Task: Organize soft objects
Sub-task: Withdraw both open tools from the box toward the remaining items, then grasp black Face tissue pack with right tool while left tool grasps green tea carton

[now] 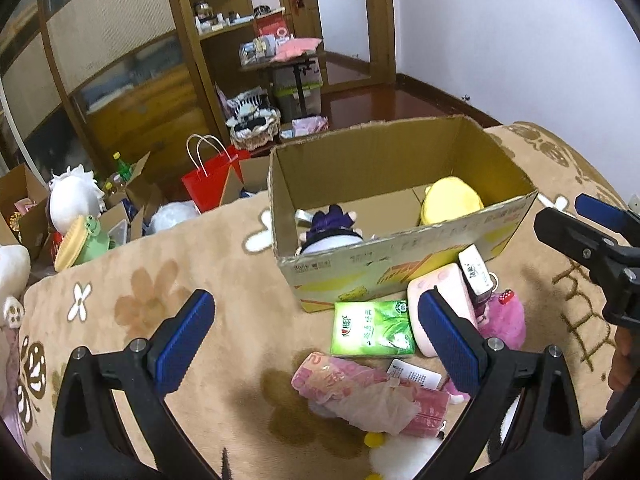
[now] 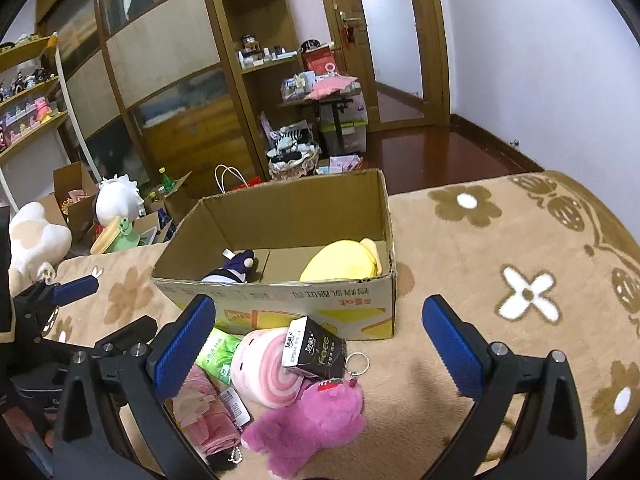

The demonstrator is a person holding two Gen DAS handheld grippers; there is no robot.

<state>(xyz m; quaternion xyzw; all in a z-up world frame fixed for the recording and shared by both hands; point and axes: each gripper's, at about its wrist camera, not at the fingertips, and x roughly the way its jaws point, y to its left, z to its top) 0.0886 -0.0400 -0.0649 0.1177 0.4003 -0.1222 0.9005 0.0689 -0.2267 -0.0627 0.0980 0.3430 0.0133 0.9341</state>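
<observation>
Right now both of my claws hang spread wide above the flowered blanket (image 2: 500, 240), with nothing between their blue pads. My left claw (image 1: 316, 344) points down at the pile in front of the cardboard box (image 1: 400, 264): a green tissue pack (image 1: 370, 330) lies flat just before the box's front wall, and nearer to me a pink wrapped pack (image 1: 368, 394) rests on the blanket with a white tag beside it. My right claw (image 2: 320, 348) hovers over the right side of that same pile, where a pink striped plush roll (image 2: 266, 372) leans against the box front and a black tissue pack (image 2: 314, 348) sits tilted on top of it. A magenta plush bear (image 2: 312, 424) lies just below, touching the roll, with a key ring near its head. Inside the box, a yellow plush (image 2: 344, 264) fills the right corner and a small dark purple doll (image 2: 236, 268) lies at the left, the two well apart. Beyond the blanket's far left edge stand a red paper bag (image 1: 210, 180) and a white-haired doll (image 1: 74, 196) among open cartons.
</observation>
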